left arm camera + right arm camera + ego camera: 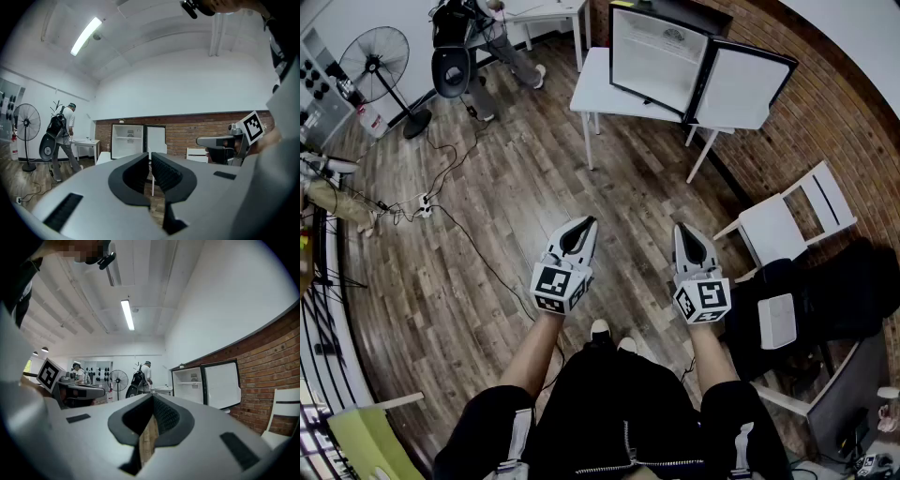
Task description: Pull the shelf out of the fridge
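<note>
Holding left tool (pixel 584 225) & right tool (pixel 683 231) level, jaws closed on nothing, bc the open fridge (pixel 656 58) on the table (pixel 592 92) is well away imo, shelf (pixel 127 138) untouched.

At one o'clock on the wooden floor (pixel 516 187), an open fridge (pixel 661 58) is being carried by a white table (pixel 595 91); a fan (pixel 380 56) is being stood at ten.

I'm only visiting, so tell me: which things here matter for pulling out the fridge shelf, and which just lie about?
For the job: fridge, shelf inside it, left gripper, right gripper.
Just about: standing fan, folding chair, person with backpack.
</note>
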Available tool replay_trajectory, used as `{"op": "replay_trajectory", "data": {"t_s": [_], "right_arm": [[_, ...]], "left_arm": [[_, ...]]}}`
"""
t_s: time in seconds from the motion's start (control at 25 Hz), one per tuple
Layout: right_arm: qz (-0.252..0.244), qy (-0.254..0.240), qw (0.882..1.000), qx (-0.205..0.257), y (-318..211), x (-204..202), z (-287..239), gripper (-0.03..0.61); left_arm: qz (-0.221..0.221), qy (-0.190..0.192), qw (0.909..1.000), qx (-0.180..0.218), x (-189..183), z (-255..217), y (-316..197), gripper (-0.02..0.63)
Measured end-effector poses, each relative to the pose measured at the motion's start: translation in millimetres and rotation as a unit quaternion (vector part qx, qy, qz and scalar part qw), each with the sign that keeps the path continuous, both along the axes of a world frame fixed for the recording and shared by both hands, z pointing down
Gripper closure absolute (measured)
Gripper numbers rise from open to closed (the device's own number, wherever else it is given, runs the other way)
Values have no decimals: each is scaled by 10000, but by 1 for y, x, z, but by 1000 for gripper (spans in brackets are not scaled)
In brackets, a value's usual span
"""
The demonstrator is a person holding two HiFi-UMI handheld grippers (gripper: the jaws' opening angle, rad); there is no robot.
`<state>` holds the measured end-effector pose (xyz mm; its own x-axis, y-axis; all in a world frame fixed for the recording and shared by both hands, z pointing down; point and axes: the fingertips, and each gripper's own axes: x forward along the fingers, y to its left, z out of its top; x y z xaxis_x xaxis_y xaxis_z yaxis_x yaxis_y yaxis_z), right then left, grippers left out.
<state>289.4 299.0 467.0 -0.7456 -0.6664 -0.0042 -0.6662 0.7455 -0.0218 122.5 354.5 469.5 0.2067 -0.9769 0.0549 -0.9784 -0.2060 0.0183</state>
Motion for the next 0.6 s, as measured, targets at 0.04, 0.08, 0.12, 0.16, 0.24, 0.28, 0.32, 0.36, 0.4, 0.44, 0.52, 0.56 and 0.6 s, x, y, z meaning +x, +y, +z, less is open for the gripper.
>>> {"op": "replay_trajectory", "data": {"t_s": [0.04,0.08,0.12,0.16,0.24,0.28,0.32,0.36,0.4,0.44,0.52,0.56,0.6], "right_arm": [[5,-30,10000,-24,2,2,2,584],[12,-53,10000,-41,4,4,4,580],[20,-64,10000,-46,7,6,6,575],[30,-60,10000,-38,9,8,7,575],[48,-17,10000,-3,14,13,10,575],[58,6,10000,6,16,14,11,575],[69,21,10000,6,17,15,12,575],[80,27,10000,-4,17,16,14,575],[93,28,10000,-18,17,16,15,575],[105,27,9999,-32,16,16,17,575],[117,21,9999,-57,14,14,19,577],[121,19,9999,-62,13,12,19,578],[127,19,9999,-62,11,10,19,578]], "left_arm": [[-9,3,10000,-5,1,1,3,582],[-21,6,10000,-12,1,3,7,583],[-36,8,10000,-22,1,5,10,584],[-53,6,10000,-32,1,6,14,584],[-73,-10,10000,-41,-1,9,21,586],[-72,-19,10000,-45,-3,10,24,586],[-69,-28,10000,-53,-5,11,26,586],[-69,-35,9999,-65,-6,13,27,586],[-71,-34,9999,-77,-8,14,27,586],[-74,-25,9999,-82,-9,16,27,586],[-76,9,9999,-71,-11,17,26,587],[-76,23,10000,-60,-13,18,25,589],[-74,31,10000,-51,-15,18,24,592]]}}
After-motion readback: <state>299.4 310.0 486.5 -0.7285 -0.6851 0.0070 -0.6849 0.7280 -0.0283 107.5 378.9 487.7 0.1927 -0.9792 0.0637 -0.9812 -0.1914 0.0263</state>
